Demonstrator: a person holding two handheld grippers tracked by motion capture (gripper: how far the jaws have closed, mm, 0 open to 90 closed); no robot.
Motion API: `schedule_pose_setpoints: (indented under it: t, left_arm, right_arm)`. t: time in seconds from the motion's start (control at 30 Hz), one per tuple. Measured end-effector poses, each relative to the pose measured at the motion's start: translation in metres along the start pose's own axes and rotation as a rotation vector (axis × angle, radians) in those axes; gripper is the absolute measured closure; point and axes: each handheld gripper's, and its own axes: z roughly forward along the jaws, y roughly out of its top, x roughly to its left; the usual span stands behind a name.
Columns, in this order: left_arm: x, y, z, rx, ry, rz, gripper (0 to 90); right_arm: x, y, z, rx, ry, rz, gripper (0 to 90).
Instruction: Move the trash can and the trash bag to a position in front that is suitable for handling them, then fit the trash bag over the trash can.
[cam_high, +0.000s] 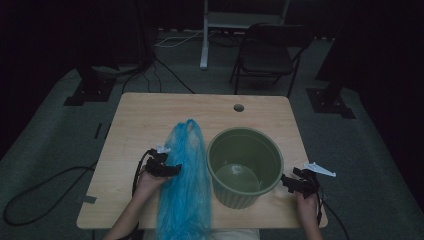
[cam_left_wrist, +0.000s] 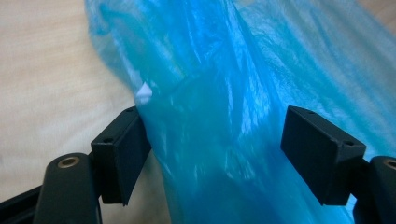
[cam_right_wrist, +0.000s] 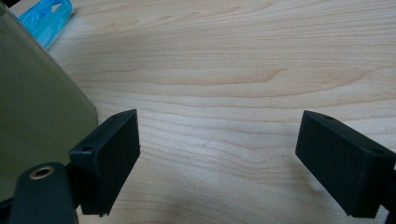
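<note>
Right, I've got my left tongs (cam_high: 172, 169) pushed up against the blue plastic bag (cam_high: 184, 185), jaws spread wide with the film bunched between them but not pinched yet. In the left gripper view the bag (cam_left_wrist: 233, 107) sits against the left jaw and stands clear of the right one. It lies stretched along the tabletop (cam_high: 145, 120), just left of the green bin (cam_high: 245, 165), its near end hanging over the front edge. My right tongs (cam_high: 289, 183) are also open, empty, parked at the bin's right side; in the right gripper view I see bare wood between the jaws and the bin wall (cam_right_wrist: 37, 107) just beside the left one. The bag looks feather-light, thin and floppy, and I judge it slippery too, so one layer could slide out of a grip. Best bet, I reckon, is to close on a gathered fold near the rim, several layers together. The bin looks stiff and steady enough to brace.
</note>
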Motion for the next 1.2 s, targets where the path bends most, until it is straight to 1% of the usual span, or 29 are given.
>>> schedule_pose_setpoints:
  t: [0.03, 0.07, 0.13, 0.17, 0.2, 0.23, 0.27, 0.3, 0.33, 0.37, 0.4, 0.43, 0.47, 0.5, 0.53, 0.57, 0.6, 0.63, 0.73, 0.8, 0.87, 0.9, 0.93, 1.03, 1.07, 1.1, 1.13, 1.17, 1.2]
  left_arm:
    - [-0.002, 0.001, 0.001, 0.005, 0.004, 0.011, 25.0]
    - [-0.006, 0.003, 0.004, 0.014, 0.017, 0.04, 25.0]
    - [-0.007, 0.004, 0.004, 0.014, 0.017, 0.041, 25.1]
    - [-0.008, 0.005, 0.004, 0.018, 0.012, 0.043, 25.3]
    - [-0.009, 0.006, 0.003, 0.014, -0.016, 0.077, 25.9]
    - [-0.009, 0.006, 0.003, 0.014, -0.016, 0.077, 38.6]
    - [-0.009, 0.006, 0.002, 0.01, -0.022, 0.083, 38.6]
    - [-0.009, 0.006, 0.002, 0.007, -0.031, 0.091, 46.8]
    - [-0.009, 0.006, 0.001, -0.005, -0.052, 0.102, 59.3]
    - [-0.008, 0.005, 0.001, -0.011, -0.054, 0.097, 71.7]
    - [-0.008, 0.005, 0.001, -0.011, -0.054, 0.097, 79.0]
    - [-0.008, 0.004, 0.002, -0.025, -0.101, 0.086, 79.0]
    - [-0.007, 0.004, 0.002, -0.024, -0.103, 0.085, 90.0]
    - [-0.006, 0.004, 0.002, -0.015, -0.119, 0.075, 90.0]
    - [-0.004, 0.005, 0.002, -0.018, -0.163, 0.057, 90.0]
    - [-0.003, 0.005, 0.001, -0.029, -0.175, 0.039, 90.0]
    - [-0.002, 0.006, -0.004, -0.055, -0.201, 0.017, 90.0]
    - [0.0, 0.009, -0.013, -0.099, -0.256, -0.015, 90.0]
    - [-0.001, 0.019, -0.039, -0.185, -0.318, -0.035, 90.0]
    - [-0.002, 0.021, -0.045, -0.203, -0.326, -0.033, 90.0]
    - [-0.01, 0.03, -0.076, -0.286, -0.335, 0.011, 90.0]
    - [-0.011, 0.032, -0.084, -0.314, -0.341, 0.013, 90.0]
    - [-0.011, 0.032, -0.084, -0.314, -0.341, 0.013, 90.0]
    - [-0.016, 0.039, -0.108, -0.384, -0.36, 0.029, 90.0]
    - [-0.019, 0.045, -0.123, -0.425, -0.381, 0.041, 90.0]
    - [-0.022, 0.049, -0.131, -0.443, -0.38, 0.052, 90.0]
    - [-0.022, 0.049, -0.131, -0.443, -0.38, 0.052, 90.0]
    - [-0.027, 0.055, -0.146, -0.48, -0.385, 0.078, 90.0]
    - [-0.029, 0.058, -0.153, -0.495, -0.388, 0.089, 90.0]
  right_arm:
    - [0.0, 0.0, 0.0, -0.001, 0.001, 0.001, 13.2]
    - [0.0, 0.0, 0.0, -0.001, 0.001, 0.003, 13.2]
    - [0.0, 0.0, -0.001, -0.002, 0.002, 0.005, 13.2]
    - [-0.001, 0.0, 0.0, -0.002, 0.004, 0.006, 13.2]
    - [-0.001, 0.0, 0.0, -0.002, 0.005, 0.007, 13.2]
    - [-0.001, 0.0, 0.0, -0.002, 0.005, 0.007, 13.2]
    - [-0.001, 0.0, -0.001, -0.001, 0.007, 0.01, 13.2]
    - [-0.001, 0.0, 0.0, 0.001, 0.009, 0.013, 13.2]
    - [-0.001, 0.0, 0.0, 0.002, 0.01, 0.013, 13.2]
    - [-0.001, 0.0, 0.0, 0.001, 0.01, 0.013, 13.2]
    - [-0.001, 0.0, 0.0, 0.001, 0.01, 0.013, 13.2]
    - [-0.001, 0.0, 0.0, 0.0, 0.01, 0.012, 13.2]
    - [-0.002, 0.0, -0.001, -0.003, 0.012, 0.017, 13.2]
    - [-0.002, 0.0, -0.001, -0.003, 0.012, 0.017, 13.2]
    - [-0.002, 0.0, -0.001, -0.004, 0.013, 0.019, 13.2]
    - [-0.003, 0.0, -0.001, -0.004, 0.014, 0.021, 13.2]
    - [-0.003, 0.0, -0.001, -0.001, 0.014, 0.024, 13.2]
    - [-0.003, 0.0, 0.0, -0.001, 0.015, 0.021, 13.2]
    - [-0.002, 0.0, -0.001, -0.001, 0.013, 0.021, 13.2]
    - [-0.002, 0.0, -0.001, 0.0, 0.013, 0.02, 13.2]
    - [-0.002, -0.001, -0.001, -0.006, 0.014, 0.015, 13.2]
    - [-0.002, -0.001, -0.001, -0.008, 0.015, 0.017, 13.2]
    - [-0.002, -0.001, -0.001, -0.008, 0.017, 0.02, 13.2]
    - [-0.002, -0.001, -0.001, -0.003, 0.015, 0.021, 13.2]
    - [-0.002, 0.0, -0.001, -0.001, 0.014, 0.021, 13.2]
    - [-0.002, 0.0, -0.001, 0.002, 0.015, 0.02, 13.2]
    - [-0.002, 0.0, -0.001, 0.001, 0.016, 0.022, 13.2]
    - [-0.002, 0.0, -0.001, -0.002, 0.017, 0.023, 13.2]
    - [-0.003, -0.001, -0.001, -0.003, 0.019, 0.026, 13.2]
